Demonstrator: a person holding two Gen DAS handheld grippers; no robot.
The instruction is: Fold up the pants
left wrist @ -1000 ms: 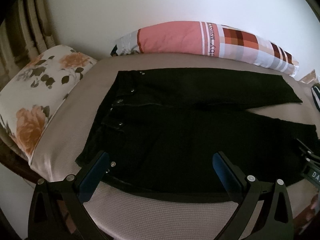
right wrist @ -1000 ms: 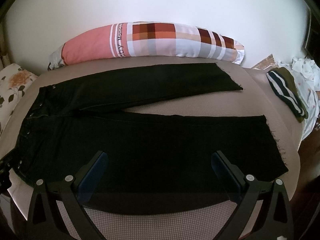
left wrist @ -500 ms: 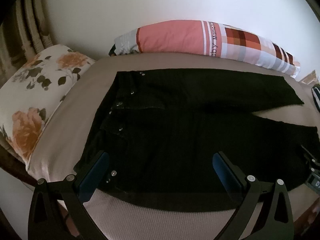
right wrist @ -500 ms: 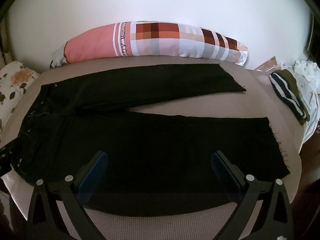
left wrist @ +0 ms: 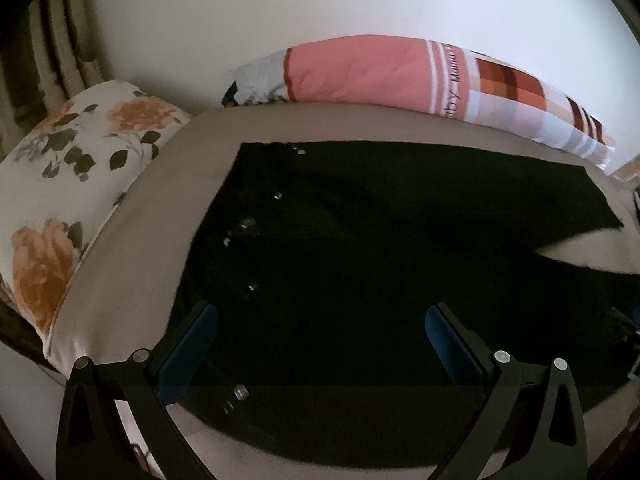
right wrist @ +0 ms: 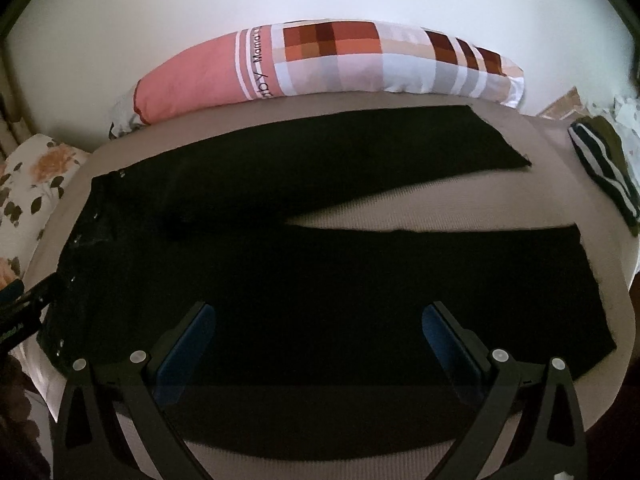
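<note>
Black pants (left wrist: 360, 264) lie flat on a beige bed, waistband to the left, two legs spread to the right (right wrist: 320, 264). My left gripper (left wrist: 320, 340) is open and empty, low over the near waist and hip part, its fingers wide apart. My right gripper (right wrist: 320, 340) is open and empty, low over the near leg. The near leg's hem (right wrist: 596, 292) lies at the right edge of the bed. The far leg (right wrist: 360, 148) runs along the back. The left gripper shows at the left edge of the right wrist view (right wrist: 20, 308).
A long pink and checked pillow (right wrist: 328, 64) lies against the white wall at the back. A floral pillow (left wrist: 68, 176) sits left of the bed. A striped dark garment (right wrist: 604, 164) lies at the bed's right end. The bed's near edge (left wrist: 280, 460) is just below the grippers.
Both grippers have moved forward and lower over the pants, which look larger in both views. Both stay open.
</note>
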